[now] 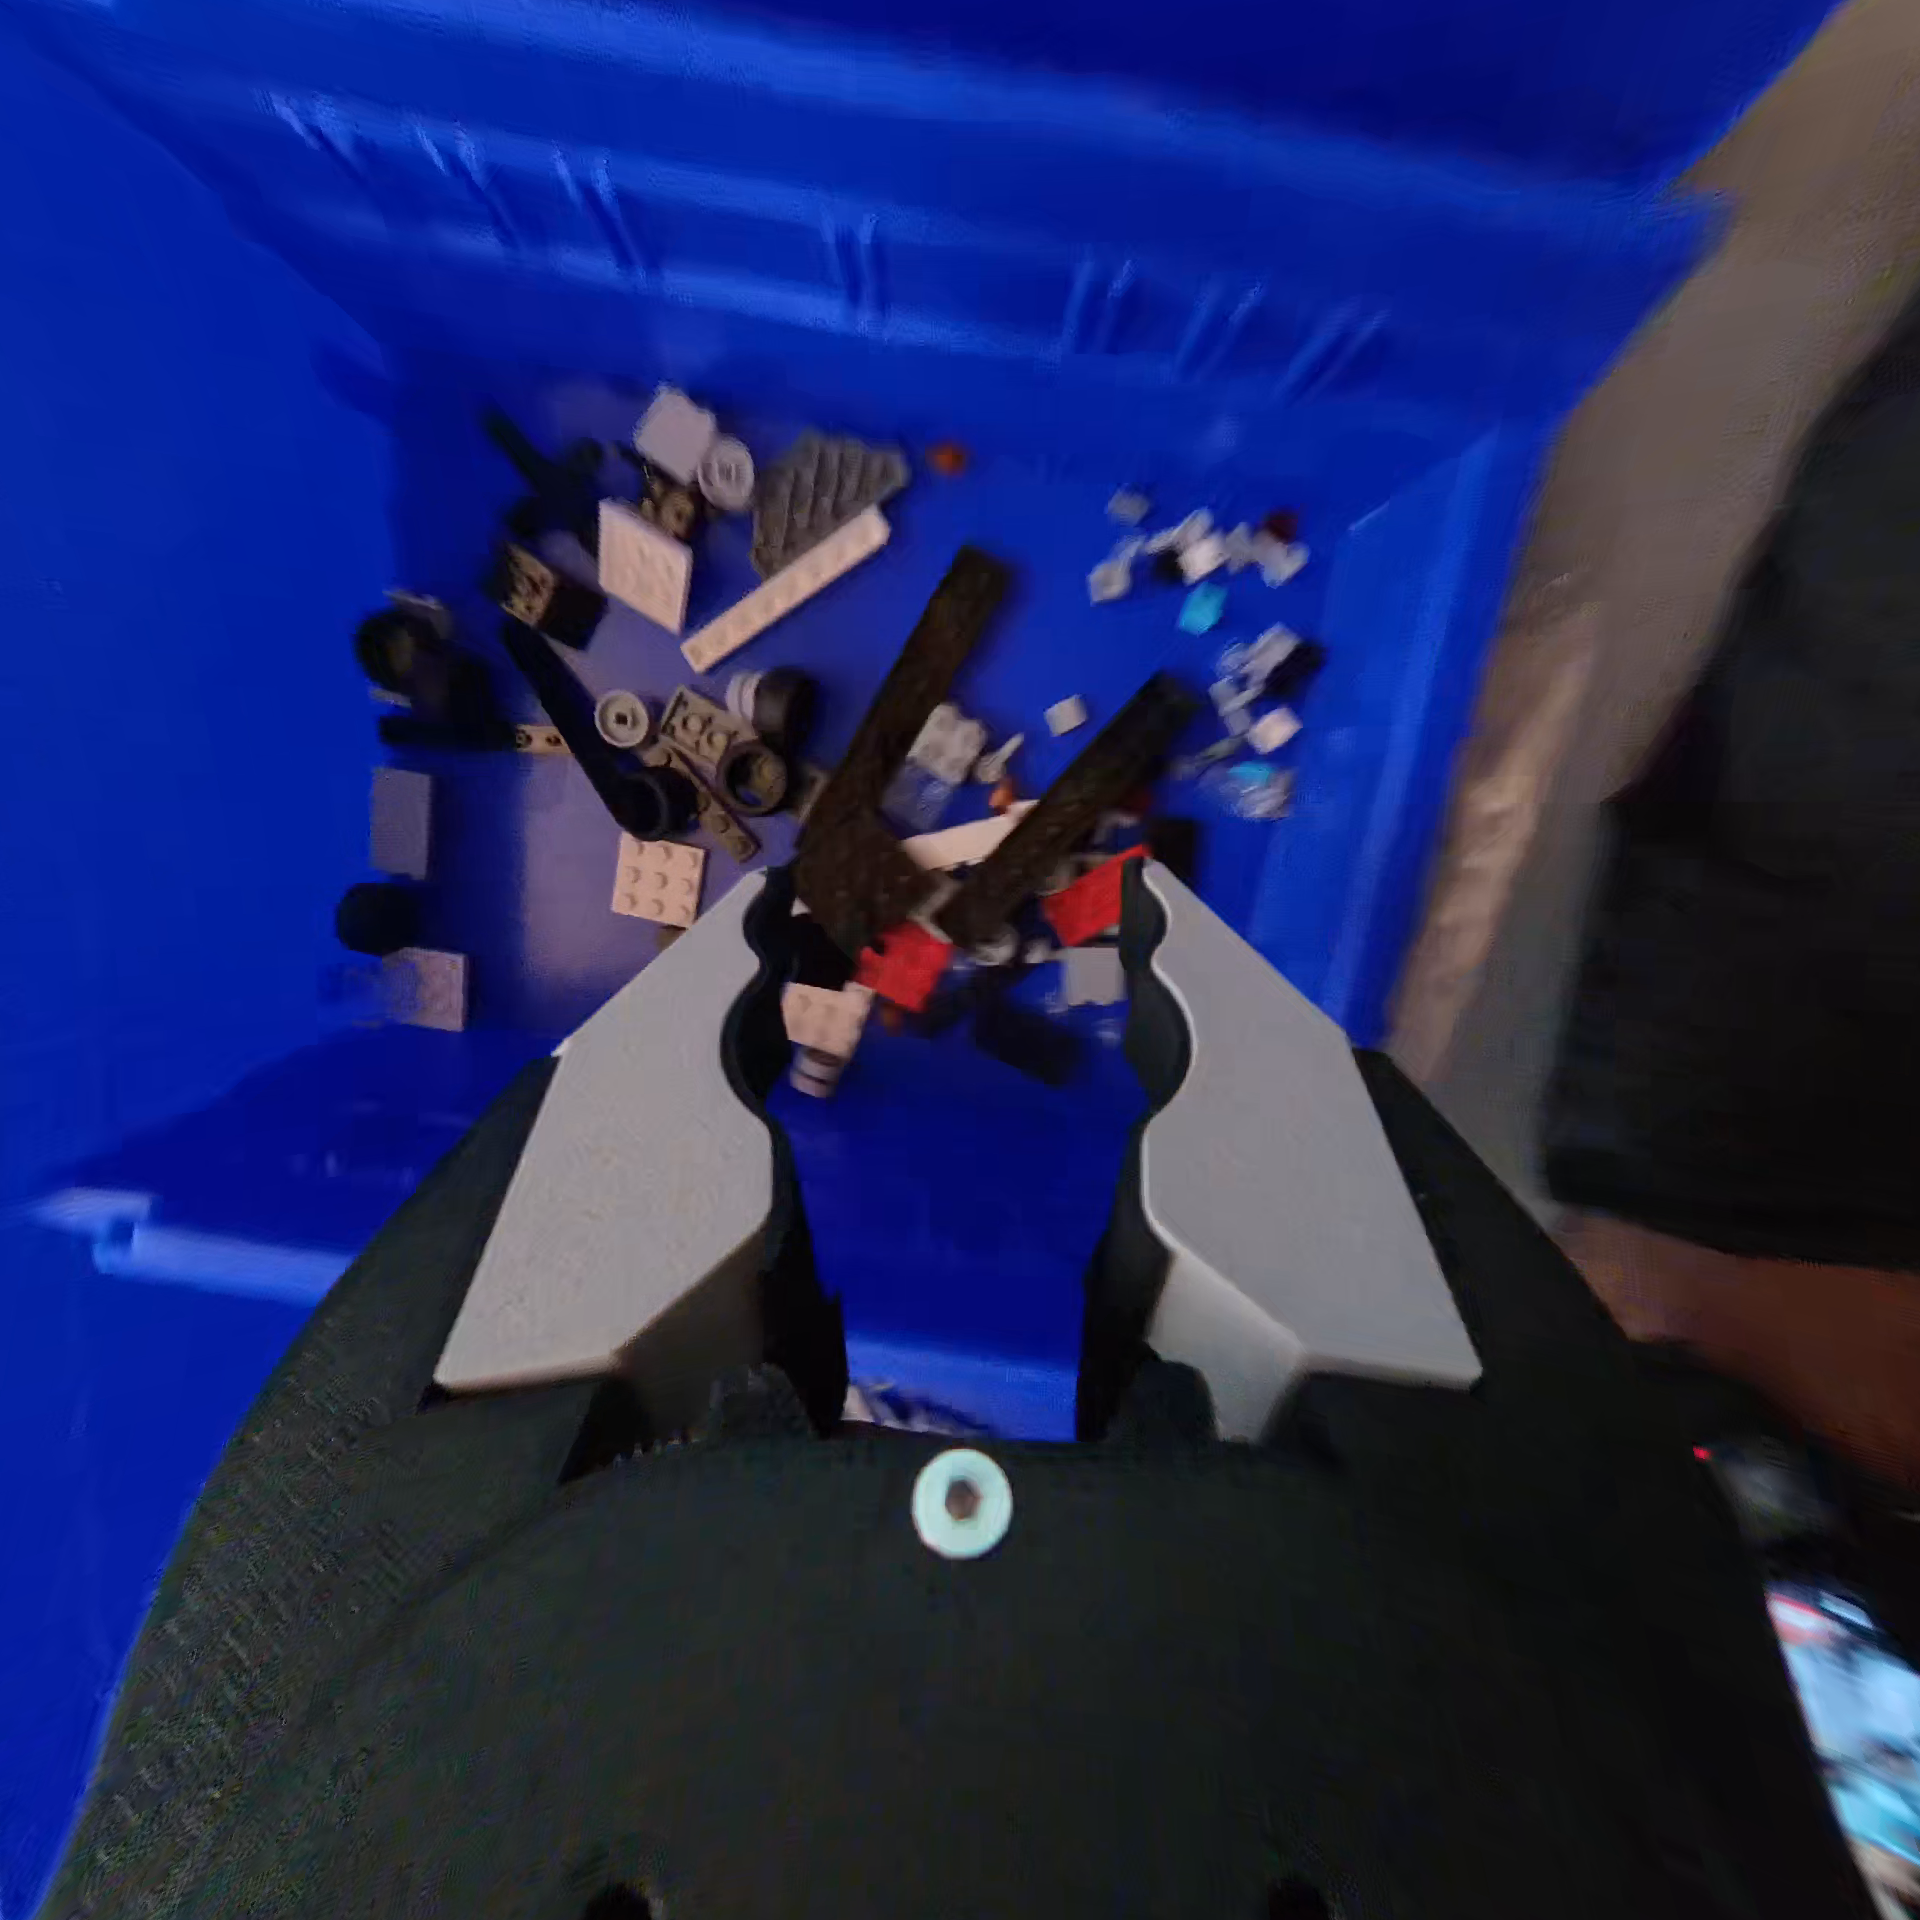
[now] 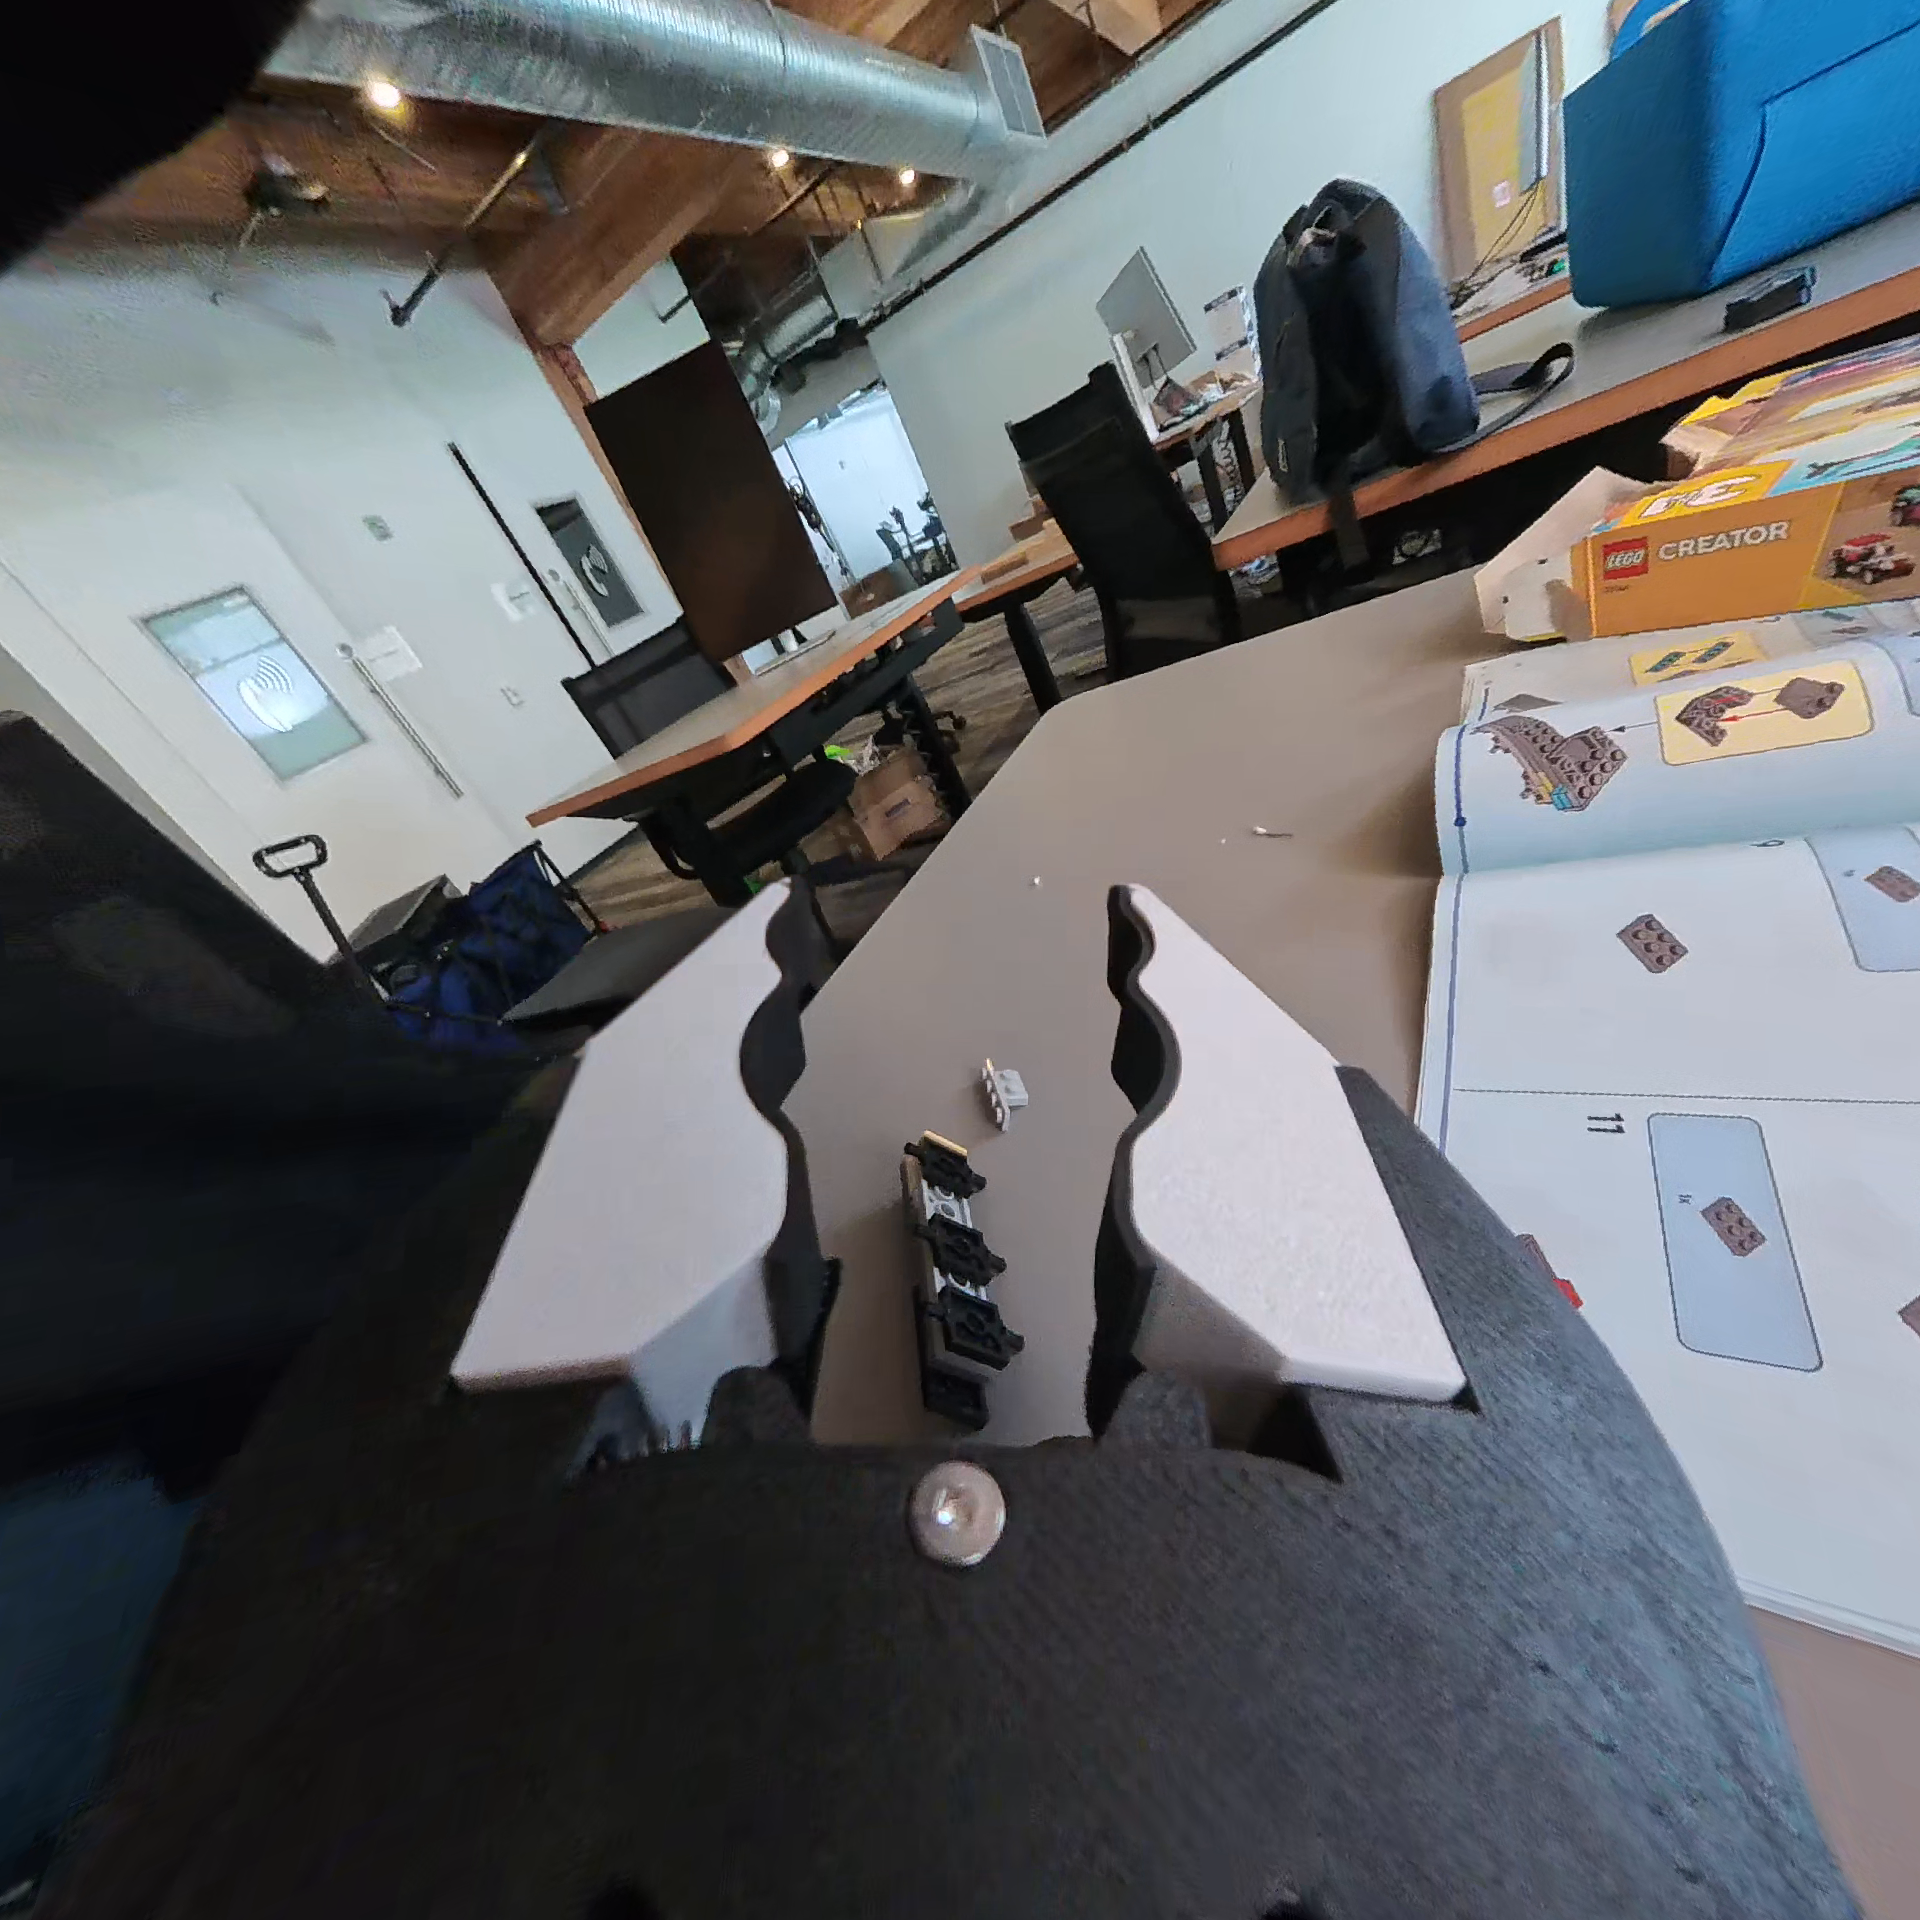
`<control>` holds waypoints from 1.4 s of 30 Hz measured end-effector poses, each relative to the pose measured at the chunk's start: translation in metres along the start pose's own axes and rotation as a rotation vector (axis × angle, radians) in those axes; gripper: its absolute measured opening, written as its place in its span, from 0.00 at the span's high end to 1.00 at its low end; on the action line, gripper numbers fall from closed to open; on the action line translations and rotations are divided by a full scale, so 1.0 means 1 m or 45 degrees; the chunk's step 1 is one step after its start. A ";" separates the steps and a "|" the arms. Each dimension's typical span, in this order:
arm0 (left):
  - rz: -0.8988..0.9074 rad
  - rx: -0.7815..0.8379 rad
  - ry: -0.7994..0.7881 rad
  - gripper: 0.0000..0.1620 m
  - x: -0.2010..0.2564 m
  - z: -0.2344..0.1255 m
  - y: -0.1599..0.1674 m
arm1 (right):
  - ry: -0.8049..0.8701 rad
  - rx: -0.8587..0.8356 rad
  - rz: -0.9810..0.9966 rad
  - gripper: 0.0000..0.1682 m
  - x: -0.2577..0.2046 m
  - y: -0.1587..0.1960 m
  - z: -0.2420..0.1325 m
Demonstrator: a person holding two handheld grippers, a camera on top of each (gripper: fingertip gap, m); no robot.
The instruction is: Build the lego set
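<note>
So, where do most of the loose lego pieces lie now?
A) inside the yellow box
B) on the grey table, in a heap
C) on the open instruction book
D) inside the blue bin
D: the left wrist view shows the loose pieces scattered over the floor of the blue bin, under the open left gripper.

In the right wrist view, printed lettering and a small red logo run along the side of a yellow-orange box [image 2: 1714,561] at the far end of the counter [image 2: 1195,831]. The open instruction booklet [image 2: 1662,1039] beside it carries step numerals and small part counts next to its diagrams. Small paper notices [image 2: 390,652] hang by a door, too small to read. In the left wrist view the blue bin [image 1: 260,623] shows no legible writing.
</note>
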State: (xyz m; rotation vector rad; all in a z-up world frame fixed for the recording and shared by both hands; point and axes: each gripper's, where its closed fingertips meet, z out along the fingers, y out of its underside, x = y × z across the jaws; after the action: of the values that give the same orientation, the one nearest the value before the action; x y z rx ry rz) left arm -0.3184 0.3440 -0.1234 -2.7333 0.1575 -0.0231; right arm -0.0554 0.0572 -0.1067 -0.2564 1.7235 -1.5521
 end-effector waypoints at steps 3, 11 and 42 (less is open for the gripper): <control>0.115 -0.308 0.023 0.61 -0.021 0.047 0.024 | -0.006 -0.005 0.010 0.65 0.000 0.001 0.000; 0.144 -0.486 0.088 0.80 -0.031 0.065 0.043 | -0.003 -0.115 0.029 0.65 0.005 0.011 0.010; 0.302 -0.159 0.182 0.90 0.035 0.109 -0.032 | 0.024 -0.082 0.052 0.65 0.009 0.008 0.006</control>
State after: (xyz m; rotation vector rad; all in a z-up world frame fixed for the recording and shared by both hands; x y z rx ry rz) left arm -0.2765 0.4120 -0.2113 -2.8175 0.5394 -0.1461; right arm -0.0548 0.0491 -0.1171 -0.2380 1.7848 -1.4752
